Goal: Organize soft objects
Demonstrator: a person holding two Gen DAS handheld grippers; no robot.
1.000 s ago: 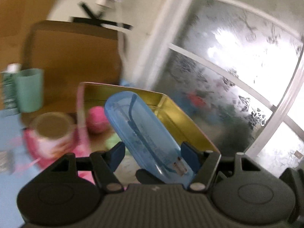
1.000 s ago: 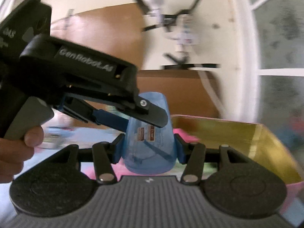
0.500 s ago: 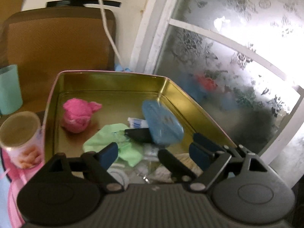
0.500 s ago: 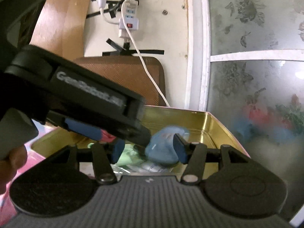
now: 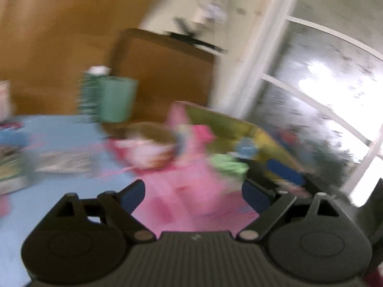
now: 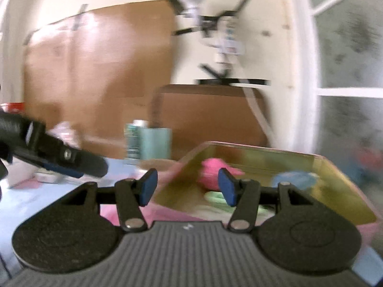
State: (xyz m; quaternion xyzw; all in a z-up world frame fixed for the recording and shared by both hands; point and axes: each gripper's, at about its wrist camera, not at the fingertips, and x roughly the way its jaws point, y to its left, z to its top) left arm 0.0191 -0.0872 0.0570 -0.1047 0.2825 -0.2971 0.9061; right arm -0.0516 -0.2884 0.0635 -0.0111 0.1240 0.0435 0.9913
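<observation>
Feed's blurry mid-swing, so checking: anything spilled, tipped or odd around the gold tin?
Nothing stands out. The gold tin sits level, with the pink ball, green cloth and blue pouch inside. Left gripper and right gripper are both open and hold nothing.

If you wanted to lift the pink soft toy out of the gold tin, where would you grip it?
Probably across its rounded body, coming from above: the pink soft toy lies low inside the tin, whose walls block a sideways approach. Blur hides finer detail.

Heavy motion blur throughout — window [image 5: 335, 91] glare at right, fisheye-bent edges, dim warm interior
</observation>
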